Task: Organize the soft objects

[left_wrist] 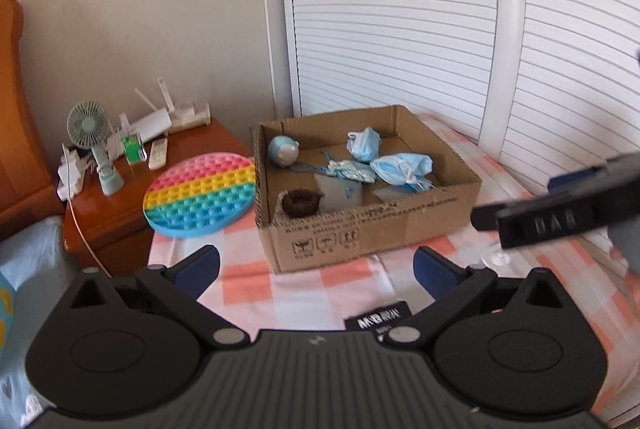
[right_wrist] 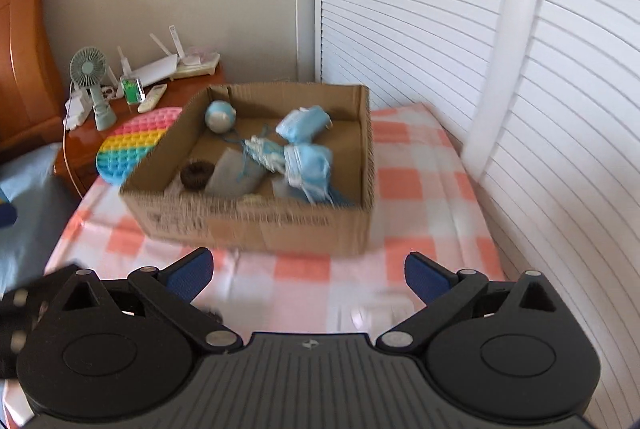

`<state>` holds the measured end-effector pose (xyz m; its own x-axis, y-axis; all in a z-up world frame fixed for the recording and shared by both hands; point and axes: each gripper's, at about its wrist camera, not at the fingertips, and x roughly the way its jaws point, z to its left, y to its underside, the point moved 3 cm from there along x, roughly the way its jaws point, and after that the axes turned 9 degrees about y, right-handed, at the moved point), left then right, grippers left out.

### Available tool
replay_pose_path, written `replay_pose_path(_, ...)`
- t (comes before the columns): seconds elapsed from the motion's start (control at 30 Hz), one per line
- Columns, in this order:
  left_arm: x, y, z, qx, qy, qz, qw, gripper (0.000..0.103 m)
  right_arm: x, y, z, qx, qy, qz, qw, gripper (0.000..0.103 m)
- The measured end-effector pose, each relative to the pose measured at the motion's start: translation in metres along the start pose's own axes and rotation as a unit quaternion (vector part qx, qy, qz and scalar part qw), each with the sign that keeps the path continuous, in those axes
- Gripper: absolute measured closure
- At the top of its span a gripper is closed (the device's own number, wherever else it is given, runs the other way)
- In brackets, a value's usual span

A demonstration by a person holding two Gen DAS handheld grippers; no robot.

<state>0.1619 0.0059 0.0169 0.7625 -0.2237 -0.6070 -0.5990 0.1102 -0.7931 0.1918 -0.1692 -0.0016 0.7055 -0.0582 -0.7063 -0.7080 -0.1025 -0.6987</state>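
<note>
An open cardboard box [left_wrist: 384, 237] [right_wrist: 256, 225] stands on the pink checked cloth. Inside lie a small blue ball toy [left_wrist: 282, 150] [right_wrist: 220, 116], blue face masks [left_wrist: 402, 168] [right_wrist: 308, 157], a brown scrunchie [left_wrist: 299, 203] [right_wrist: 196, 173] and a grey pouch [left_wrist: 338, 193] [right_wrist: 234, 179]. A rainbow pop-it mat [left_wrist: 202, 193] [right_wrist: 130, 145] leans beside the box's left wall. My left gripper [left_wrist: 316, 269] is open and empty in front of the box. My right gripper [right_wrist: 308, 271] is open and empty, also in front of the box; its body shows in the left wrist view [left_wrist: 560, 213].
A wooden nightstand [left_wrist: 192, 157] [right_wrist: 192, 85] at the left holds a small green fan [left_wrist: 94, 145] [right_wrist: 94, 85], a remote, a router and chargers. White louvred doors [left_wrist: 400, 9] stand behind the box. A black label [left_wrist: 378, 317] lies on the cloth.
</note>
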Motion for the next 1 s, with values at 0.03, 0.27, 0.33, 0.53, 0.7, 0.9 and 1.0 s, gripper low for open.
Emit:
replay_pose_path(0.03, -0.001, 0.002, -0.003, -0.005, -0.001, 0.005, 1.0000, 0.001, -0.006, 0.007, -0.001, 0.001, 0.005, 0.001, 1.000, 0.000)
replay_pose_path(0.27, -0.007, 0.013, -0.019, -0.025, 0.000, 0.032, 0.9992, 0.001, -0.036, 0.043, -0.010, 0.024, 0.021, 0.010, 0.999, 0.000)
replay_pose_path(0.33, -0.009, 0.016, -0.022, -0.030, 0.000, 0.037, 0.9989, 0.001, -0.039, 0.048, -0.012, 0.028, 0.027, 0.011, 0.999, 0.000)
replay_pose_path(0.53, -0.013, 0.020, -0.028, -0.035, -0.002, 0.046, 0.9983, 0.001, -0.043, 0.056, -0.012, 0.024, 0.042, 0.014, 0.999, 0.000)
replay_pose_path(0.7, -0.018, 0.021, -0.029, -0.036, -0.005, 0.045, 0.9983, 0.001, -0.048, 0.055, -0.012, 0.023, 0.045, 0.010, 0.999, 0.000)
replay_pose_path(0.9, -0.023, 0.020, -0.028, -0.038, -0.007, 0.041, 0.9984, 0.001, -0.054, 0.053, -0.012, 0.024, 0.045, 0.002, 0.999, 0.000)
replay_pose_path(1.0, -0.025, 0.020, -0.027, -0.038, -0.008, 0.039, 0.9985, 0.001, -0.056, 0.053, -0.011, 0.021, 0.047, 0.000, 0.999, 0.000)
